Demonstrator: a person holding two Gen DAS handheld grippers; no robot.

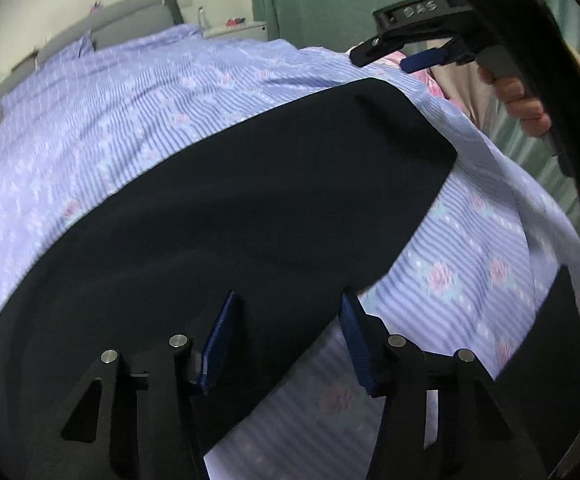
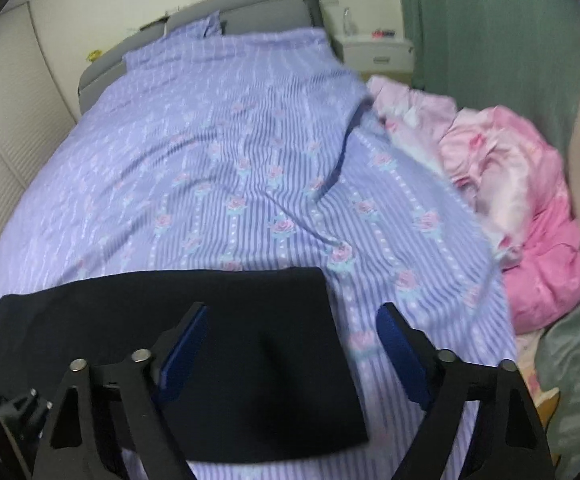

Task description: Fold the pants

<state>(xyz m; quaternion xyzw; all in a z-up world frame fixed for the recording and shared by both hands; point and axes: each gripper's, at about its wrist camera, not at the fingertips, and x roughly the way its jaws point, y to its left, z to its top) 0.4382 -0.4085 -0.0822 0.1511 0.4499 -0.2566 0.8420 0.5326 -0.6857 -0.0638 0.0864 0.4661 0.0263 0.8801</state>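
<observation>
Purple striped bedding with pink roses covered the bed you worked on, a grey headboard at its far end and a green curtain to one side. One pair of dark pants lay flat across the near part of that cover, in a long band. You had two grippers. Your left gripper hung over the near edge of the pants, fingers apart, nothing pinched between them. Your right gripper stood wide open above the pants' square end, straddling the corner, and also gripped nothing; in the left wrist view it showed by the far end of the cloth. The pants looked light, soft and limp, so they would likely sag and crease wherever unsupported. You would have done best to pinch both layers at an end corner with each gripper. One crumpled pink quilt lay well apart, beside the curtain.
</observation>
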